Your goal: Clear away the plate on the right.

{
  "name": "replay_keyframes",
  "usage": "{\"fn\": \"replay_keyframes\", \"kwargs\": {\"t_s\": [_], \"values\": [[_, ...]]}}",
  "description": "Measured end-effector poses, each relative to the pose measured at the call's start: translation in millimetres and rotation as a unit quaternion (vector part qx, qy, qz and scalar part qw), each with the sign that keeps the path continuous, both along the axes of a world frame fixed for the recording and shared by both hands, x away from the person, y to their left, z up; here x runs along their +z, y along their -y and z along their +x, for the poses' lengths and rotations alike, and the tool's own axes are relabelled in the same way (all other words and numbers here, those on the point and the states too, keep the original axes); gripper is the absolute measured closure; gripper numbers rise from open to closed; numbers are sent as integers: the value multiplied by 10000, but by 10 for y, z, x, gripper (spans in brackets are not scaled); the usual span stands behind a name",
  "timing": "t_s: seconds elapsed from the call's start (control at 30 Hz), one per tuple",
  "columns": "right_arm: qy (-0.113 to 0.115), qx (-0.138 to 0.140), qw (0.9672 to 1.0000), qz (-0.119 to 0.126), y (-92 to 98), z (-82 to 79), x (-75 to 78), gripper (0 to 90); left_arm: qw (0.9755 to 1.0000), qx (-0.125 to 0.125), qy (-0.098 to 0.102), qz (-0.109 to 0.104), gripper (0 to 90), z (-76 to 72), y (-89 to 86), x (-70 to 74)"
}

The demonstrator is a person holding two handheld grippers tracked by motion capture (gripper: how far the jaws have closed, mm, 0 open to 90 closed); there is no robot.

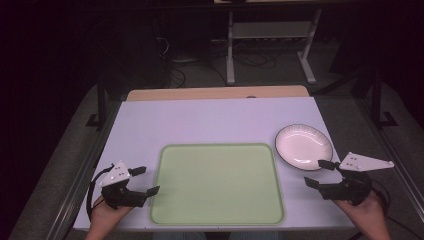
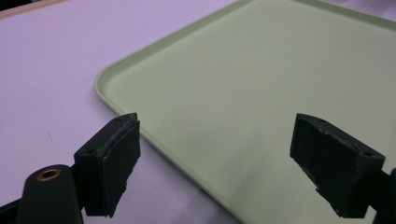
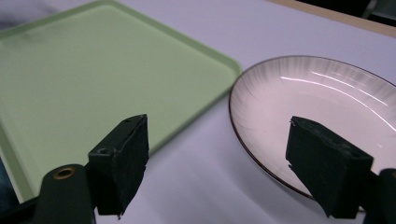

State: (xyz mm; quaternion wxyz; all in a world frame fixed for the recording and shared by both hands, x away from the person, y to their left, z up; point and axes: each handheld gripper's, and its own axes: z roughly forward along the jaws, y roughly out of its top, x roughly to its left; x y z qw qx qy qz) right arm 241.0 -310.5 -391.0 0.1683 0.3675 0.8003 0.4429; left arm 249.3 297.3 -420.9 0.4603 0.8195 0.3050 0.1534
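A pale green tray [image 1: 218, 150] lies flat in the middle of the table, nothing on it. A white plate [image 1: 303, 145] with a dark rim sits just right of the tray's far right corner. My left gripper [image 1: 145, 180] is open at the tray's left edge, jaws pointing right; in the left gripper view its jaws frame the tray's corner [image 2: 112, 74]. My right gripper [image 1: 319, 173] is open just below the plate, jaws pointing left. In the right gripper view one jaw stands over the plate [image 3: 327, 98], the other over the tray's edge [image 3: 187, 116]. Both hold nothing.
The table's lavender top [image 1: 215, 117] has a wooden strip [image 1: 215, 93] along its far edge. Metal rails run down both sides. A white stand [image 1: 270, 45] and cables sit on the dark floor beyond.
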Motion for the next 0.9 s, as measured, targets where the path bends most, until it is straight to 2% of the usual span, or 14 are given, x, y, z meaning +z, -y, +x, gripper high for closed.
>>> {"fn": "replay_keyframes", "kwargs": {"t_s": [0.13, 0.33, 0.53, 0.57, 0.6, 0.73, 0.9], "values": [[-107, -110, 9998, -161, 121, 23, 13, 211, 10000, 3, 18, 3, 158, -2, -1, 4], [-233, -332, 9991, -137, 281, 123, 32, 217, 10000, 12, 22, -7, 158, -2, -11, 7], [-415, -508, 9974, -306, 356, 289, 9, 219, 10000, 20, 37, -15, 159, -2, -19, 10], [-476, -605, 9964, -353, 383, 366, 2, 220, 10000, 23, 37, -23, 159, -1, -18, 9], [-476, -605, 9964, -353, 383, 366, 2, 220, 10000, 23, 37, -23, 159, -1, -18, 9], [-525, -844, 9945, -346, 446, 537, 7, 234, 10000, 10, 20, -15, 159, 4, -12, 7], [-744, -1009, 9912, -415, 503, 731, -22, 255, 10000, 9, 13, -9, 158, 7, -12, 5]]}}
